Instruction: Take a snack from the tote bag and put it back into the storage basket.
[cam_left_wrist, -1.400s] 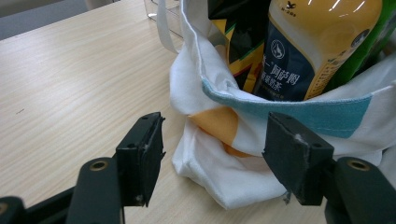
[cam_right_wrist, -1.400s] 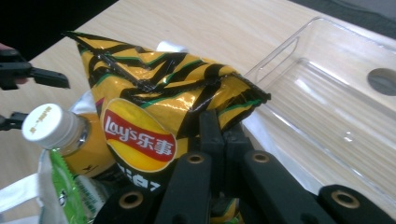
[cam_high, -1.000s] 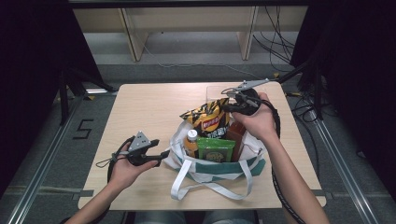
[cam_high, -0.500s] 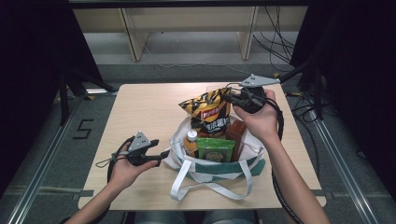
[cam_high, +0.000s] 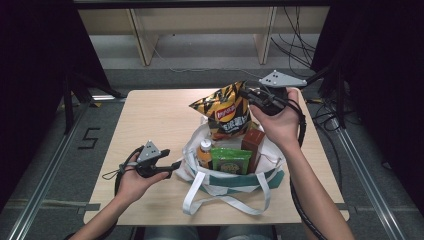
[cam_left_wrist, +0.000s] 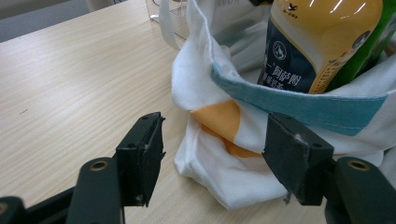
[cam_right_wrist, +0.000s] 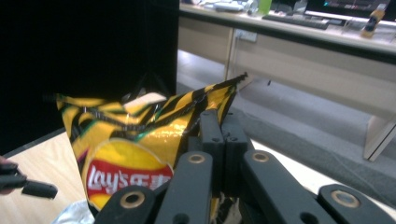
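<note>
While your right claw (cam_high: 246, 95) clamps the top corner of the yellow-and-black crinkled chip bag (cam_high: 224, 111), hanging below it above the white cloth tote (cam_high: 220, 181), your left claw (cam_left_wrist: 212, 156) gapes, released, beside the tote's rim; bottle, green packet and brown box remain inside.

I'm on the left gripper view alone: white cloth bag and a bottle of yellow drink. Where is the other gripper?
Observer: The right gripper is up above the white cloth tote bag, shut on the top edge of a yellow and black crisp packet.
Operator: Is the packet out of the bag?
Observer: Its lower end hangs just at the bag's mouth, in the high view.
Operator: What else is inside?
Observer: Beside the bottle of yellow drink, a green packet and a brown box.
</note>
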